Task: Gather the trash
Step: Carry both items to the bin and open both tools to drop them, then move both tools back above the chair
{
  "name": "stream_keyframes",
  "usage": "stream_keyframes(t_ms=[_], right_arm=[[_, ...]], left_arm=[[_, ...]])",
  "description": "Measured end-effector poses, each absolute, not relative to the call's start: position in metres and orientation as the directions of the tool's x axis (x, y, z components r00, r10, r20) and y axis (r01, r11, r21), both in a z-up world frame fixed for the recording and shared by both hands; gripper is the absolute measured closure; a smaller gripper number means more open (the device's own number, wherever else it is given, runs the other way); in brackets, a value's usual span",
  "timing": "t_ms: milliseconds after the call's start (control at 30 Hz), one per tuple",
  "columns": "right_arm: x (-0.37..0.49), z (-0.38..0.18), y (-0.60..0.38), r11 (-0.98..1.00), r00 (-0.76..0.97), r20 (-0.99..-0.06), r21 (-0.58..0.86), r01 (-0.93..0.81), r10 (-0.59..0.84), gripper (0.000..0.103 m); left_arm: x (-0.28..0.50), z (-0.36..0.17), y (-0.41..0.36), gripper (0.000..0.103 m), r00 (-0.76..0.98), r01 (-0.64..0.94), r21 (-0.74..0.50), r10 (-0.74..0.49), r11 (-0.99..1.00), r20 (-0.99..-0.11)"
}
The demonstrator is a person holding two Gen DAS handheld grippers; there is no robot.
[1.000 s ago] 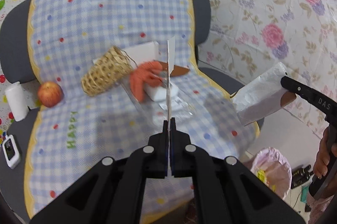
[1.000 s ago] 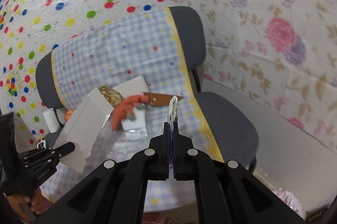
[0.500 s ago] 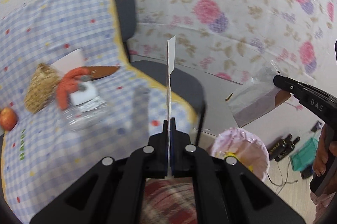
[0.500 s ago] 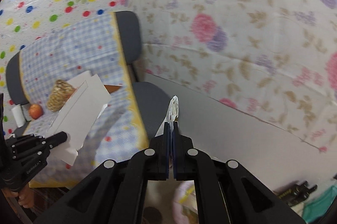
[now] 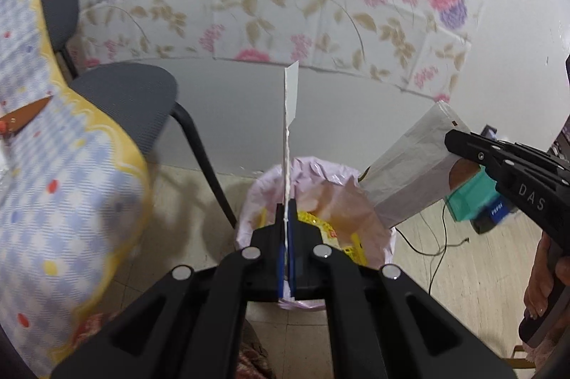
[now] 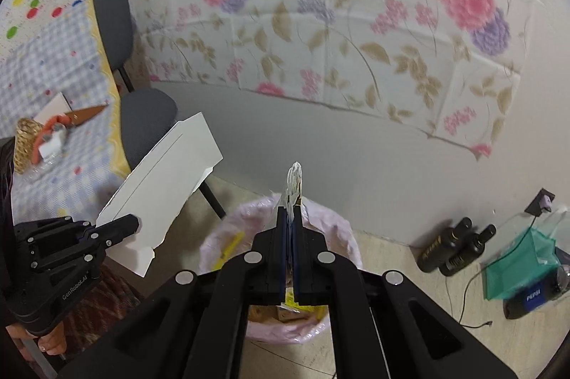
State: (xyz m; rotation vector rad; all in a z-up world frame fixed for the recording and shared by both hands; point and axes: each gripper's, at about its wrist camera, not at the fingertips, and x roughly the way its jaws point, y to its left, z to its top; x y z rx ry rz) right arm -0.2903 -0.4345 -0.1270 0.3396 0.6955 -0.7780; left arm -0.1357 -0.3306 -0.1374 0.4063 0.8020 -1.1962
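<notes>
Both pieces hang over the pink-lined bin: the left gripper is clenched on a flat white card sheet, the right gripper on a crumpled pale paper bag. Neither is dropped yet; litter remains on the checked-cloth chair.

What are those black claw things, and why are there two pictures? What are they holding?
Each black claw is a hand-held pincher with a camera on it, looking along its fingers. A person holds one in each hand, so each picture shows its own claw up close and the other at the side.

The left gripper is shut on a flat white card. The right gripper is shut on a crinkly paper wrapper. Both hang over a trash bin lined with a pink bag, with yellow rubbish inside.

At the left a chair with a checked cloth holds a woven basket and other things.
</notes>
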Motion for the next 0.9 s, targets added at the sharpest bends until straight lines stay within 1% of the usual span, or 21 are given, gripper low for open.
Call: stream_keyframes(t_ms=[233, 300, 333, 367, 400, 433, 467, 500, 533, 667, 733, 800, 900], right_arm=[[-0.29, -0.16, -0.457, 0.655, 0.466, -0.721, 0.023, 0.755, -0.512, 0.099], [-0.286, -0.165, -0.461, 0.659, 0.472, -0.727, 0.036, 0.751, -0.498, 0.096], [-0.284, -0.166, -0.463, 0.661, 0.472, -0.729, 0.036, 0.749, -0.495, 0.095], [-0.28, -0.169, -0.465, 0.663, 0.465, -0.737, 0.03, 0.748, -0.491, 0.095], [-0.278, -0.171, -0.466, 0.668, 0.47, -0.737, 0.034, 0.744, -0.486, 0.089], [-0.275, -0.173, -0.468, 0.671, 0.474, -0.738, 0.038, 0.74, -0.481, 0.085], [-0.273, -0.174, -0.471, 0.67, 0.473, -0.738, 0.039, 0.742, -0.481, 0.075], [-0.273, -0.173, -0.473, 0.67, 0.477, -0.737, 0.044, 0.741, -0.479, 0.067], [-0.272, -0.171, -0.473, 0.671, 0.483, -0.731, 0.047, 0.74, -0.482, 0.066], [-0.277, -0.148, -0.471, 0.666, 0.51, -0.7, 0.066, 0.743, -0.499, 0.066], [-0.279, -0.13, -0.466, 0.673, 0.542, -0.669, 0.083, 0.735, -0.509, 0.066], [-0.277, -0.106, -0.453, 0.696, 0.593, -0.62, 0.102, 0.711, -0.514, 0.066], [-0.259, -0.083, -0.429, 0.76, 0.665, -0.58, 0.117, 0.639, -0.47, 0.066]], left_arm=[[-0.142, -0.166, -0.36, 0.103, 0.108, 0.95, -0.098, -0.604, 0.297, -0.789], [-0.139, -0.173, -0.368, 0.103, 0.099, 0.948, -0.103, -0.586, 0.301, -0.804], [-0.137, -0.175, -0.371, 0.099, 0.097, 0.947, -0.106, -0.582, 0.304, -0.807], [-0.135, -0.177, -0.374, 0.092, 0.081, 0.946, -0.12, -0.578, 0.302, -0.812], [-0.133, -0.178, -0.377, 0.069, 0.08, 0.943, -0.125, -0.577, 0.307, -0.813], [-0.131, -0.178, -0.378, 0.05, 0.091, 0.938, -0.125, -0.58, 0.322, -0.81], [-0.127, -0.177, -0.375, 0.048, 0.101, 0.933, -0.13, -0.589, 0.336, -0.802], [-0.124, -0.175, -0.374, 0.048, 0.106, 0.929, -0.131, -0.591, 0.345, -0.8], [-0.12, -0.172, -0.37, 0.047, 0.117, 0.924, -0.13, -0.591, 0.358, -0.798], [-0.099, -0.152, -0.342, 0.047, 0.194, 0.889, -0.119, -0.598, 0.442, -0.778], [-0.09, -0.14, -0.323, 0.043, 0.253, 0.862, -0.099, -0.59, 0.497, -0.767], [-0.08, -0.129, -0.301, 0.043, 0.297, 0.826, -0.104, -0.585, 0.554, -0.755], [-0.063, -0.113, -0.26, 0.042, 0.372, 0.756, -0.094, -0.543, 0.648, -0.753]])
